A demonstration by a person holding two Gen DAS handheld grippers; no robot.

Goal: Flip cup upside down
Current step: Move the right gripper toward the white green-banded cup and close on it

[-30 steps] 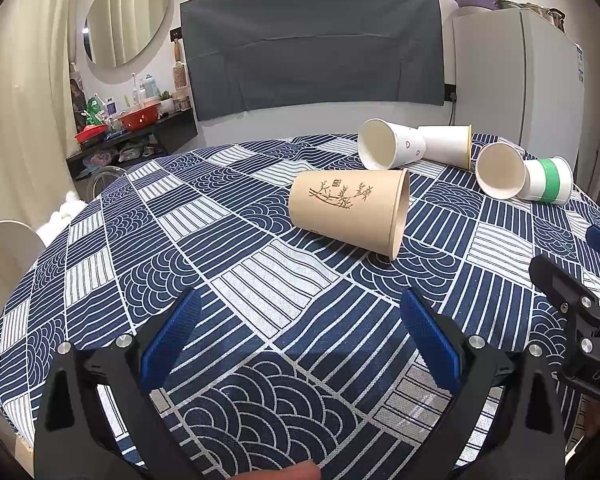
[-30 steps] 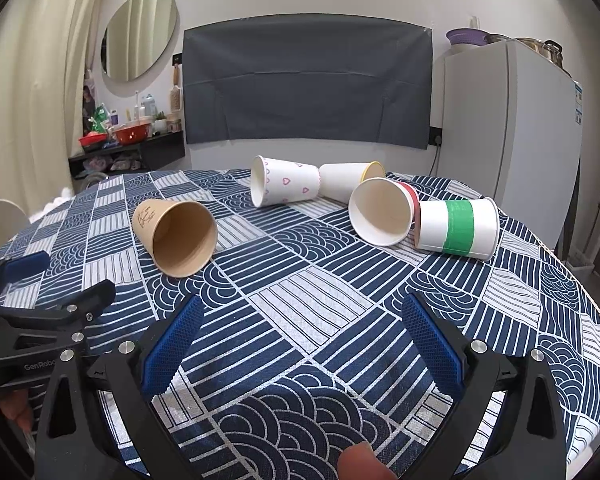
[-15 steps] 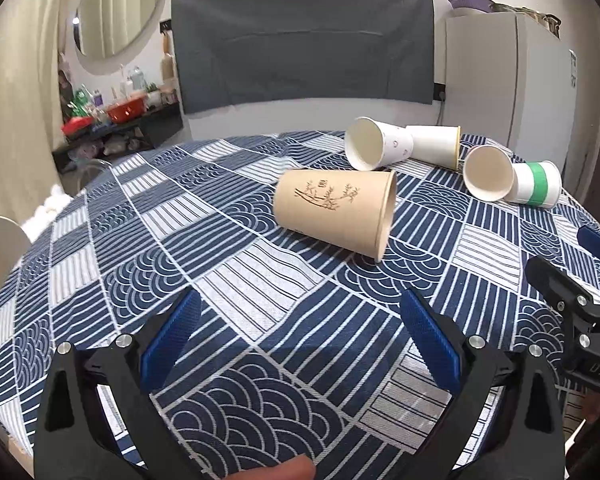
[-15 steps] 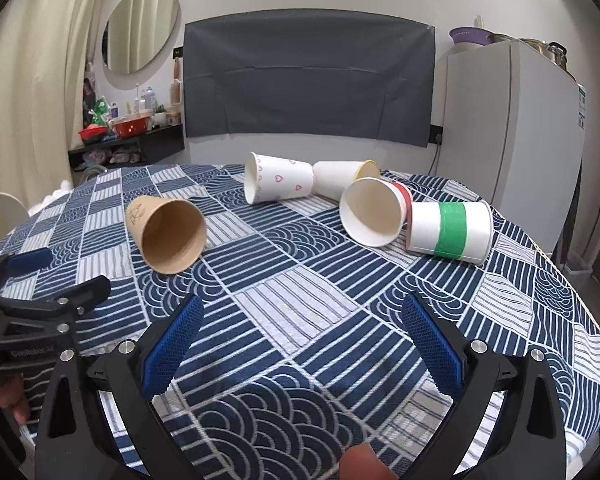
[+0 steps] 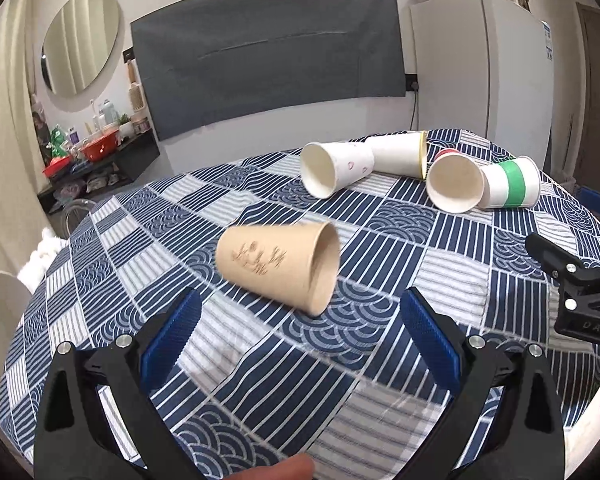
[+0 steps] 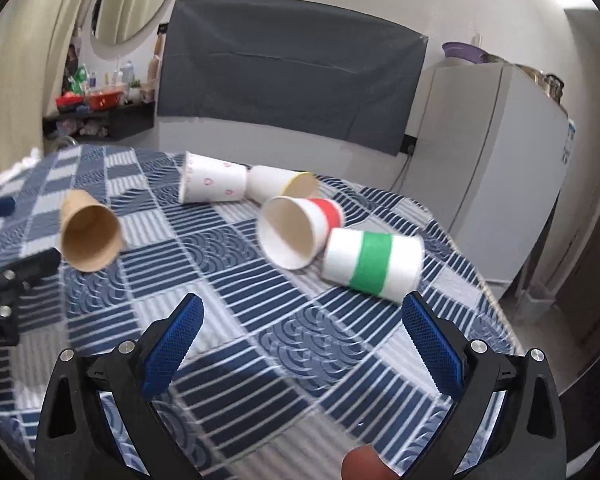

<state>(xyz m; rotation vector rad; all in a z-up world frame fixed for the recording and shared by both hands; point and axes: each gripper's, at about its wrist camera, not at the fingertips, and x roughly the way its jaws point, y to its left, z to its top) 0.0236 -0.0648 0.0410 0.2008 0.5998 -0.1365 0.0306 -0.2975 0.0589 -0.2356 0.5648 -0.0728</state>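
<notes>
— Blue-and-white patterned cloth covers the round counter (image 5: 380, 360), with a grey sheet (image 5: 268, 52) on the wall behind and a white fridge (image 5: 480, 72) to the right. Where's the cup?

— The tan cup (image 5: 278, 266) lies on its side near the middle of the cloth, mouth turned to the right. In the left wrist view it sits just ahead of the left gripper (image 5: 300, 332), between the lines of the two blue fingers (image 5: 172, 332) but beyond their tips, not touching them.

— And the fingers?

— Spread wide on both sides, nothing held. The right gripper (image 6: 300, 332) also has its fingers (image 6: 432, 348) wide apart, and the green-banded cup (image 6: 374, 266) lies just ahead of the right-hand one.

— What else is around?

— Four more cups, all tipped over, farther back: a white cup with pink hearts (image 5: 336, 168), a yellow-rimmed cup (image 5: 400, 156) touching its base, a red-banded cup (image 6: 300, 232) with its mouth toward the cameras, and the green-banded one lying against it. They are well apart from the tan cup; nothing lies between it and the left fingers.

— Pose of the hands?

— Both grippers hang low over the near edge of the cloth, pointing across it. The right one shows at the right border of the left view, beside the tan cup's open end. The right view is blurred.
</notes>
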